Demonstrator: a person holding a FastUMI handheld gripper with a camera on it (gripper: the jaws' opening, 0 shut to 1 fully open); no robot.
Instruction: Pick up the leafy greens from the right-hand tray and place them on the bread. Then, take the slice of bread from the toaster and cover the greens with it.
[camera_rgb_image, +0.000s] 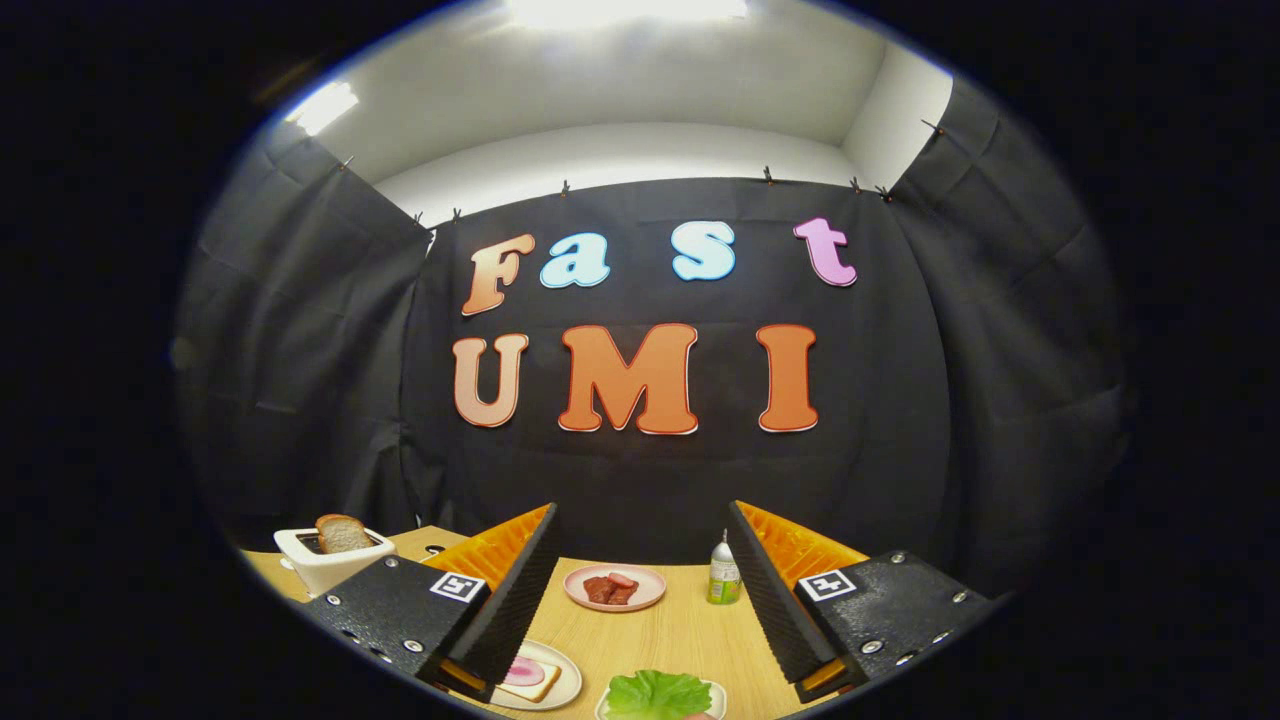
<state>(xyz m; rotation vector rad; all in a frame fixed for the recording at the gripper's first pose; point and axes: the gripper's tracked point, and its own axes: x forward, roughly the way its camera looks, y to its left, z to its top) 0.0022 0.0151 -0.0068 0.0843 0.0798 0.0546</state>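
The gripper (640, 590) hangs above the wooden bench (670, 630) with its fingers (510, 590) spread wide and nothing between them but open air. The leafy greens (658, 693) lie on a white tray (714, 692) at the near edge of the bench, low between the fingers and nearer the right one. To their left, partly under the left finger, a pale plate (565, 680) carries a slice of bread (535, 685) with a pink round of ham (522, 671) on top. Further back, in the gap between the fingers, a pink plate (645, 590) holds dark red pieces of meat (610, 588). Just beside the right finger's inner face stands a small green bottle with a white cap (723, 578), near the bench's far edge. The white toaster (330, 562) sits toward the far left corner, beyond the left finger, with a slice of toast (343, 533) sticking up from its slot. Nothing lies between the fingers and the greens.
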